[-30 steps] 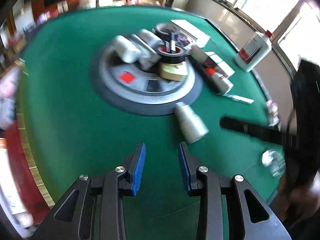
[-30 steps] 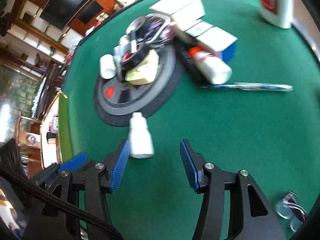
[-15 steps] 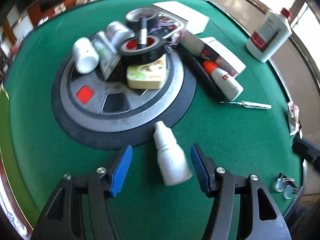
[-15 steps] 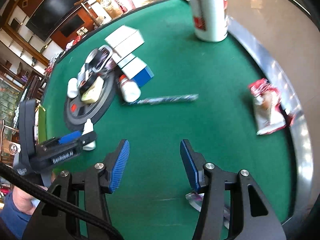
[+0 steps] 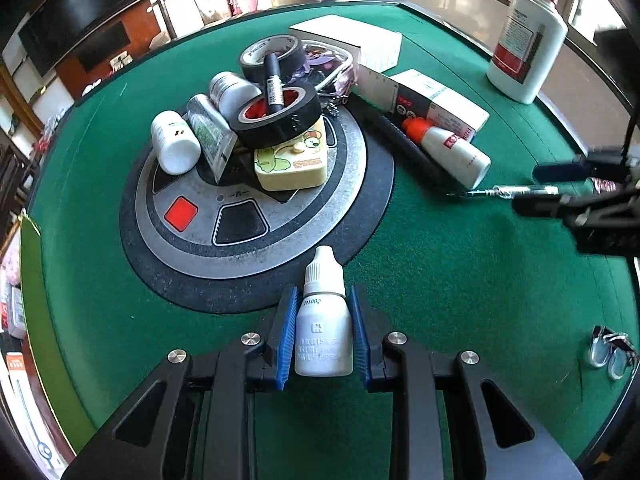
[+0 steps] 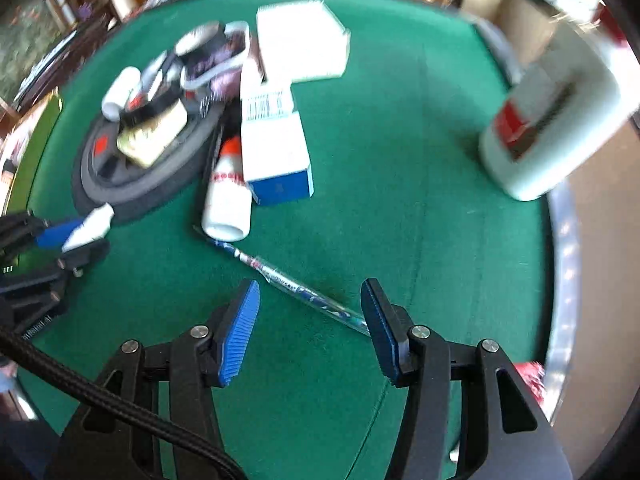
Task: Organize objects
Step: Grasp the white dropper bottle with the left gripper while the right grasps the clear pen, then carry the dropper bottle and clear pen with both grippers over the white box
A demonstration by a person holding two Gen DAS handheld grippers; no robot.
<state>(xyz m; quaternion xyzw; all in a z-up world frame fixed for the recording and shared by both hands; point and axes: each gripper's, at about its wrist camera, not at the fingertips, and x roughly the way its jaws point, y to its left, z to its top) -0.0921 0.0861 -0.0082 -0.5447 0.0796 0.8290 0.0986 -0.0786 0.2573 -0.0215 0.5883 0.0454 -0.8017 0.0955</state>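
A small white dropper bottle (image 5: 324,332) lies on the green felt at the edge of the round grey centre disc (image 5: 280,240). My left gripper (image 5: 323,328) is closing on it, and its blue pads touch both sides of the bottle's body. The right wrist view shows the same bottle (image 6: 90,226) in that gripper (image 6: 78,242) at far left. A clear pen (image 6: 296,288) lies slantwise on the felt between the spread fingers of my right gripper (image 6: 310,318), which is open and does not touch it.
Piled on the disc are black tape rolls (image 5: 278,118), a yellow case (image 5: 292,160), white pill bottles (image 5: 174,144) and a sachet. Beside it lie boxes (image 5: 436,108) and an orange-capped bottle (image 5: 452,152). A large white bottle (image 5: 528,40) stands far right; glasses (image 5: 612,350) rest near the edge.
My left gripper's jaws have come in from wide apart onto the dropper bottle. The right gripper has swung over from the table's rim to the pen, which now lies between its fingers.
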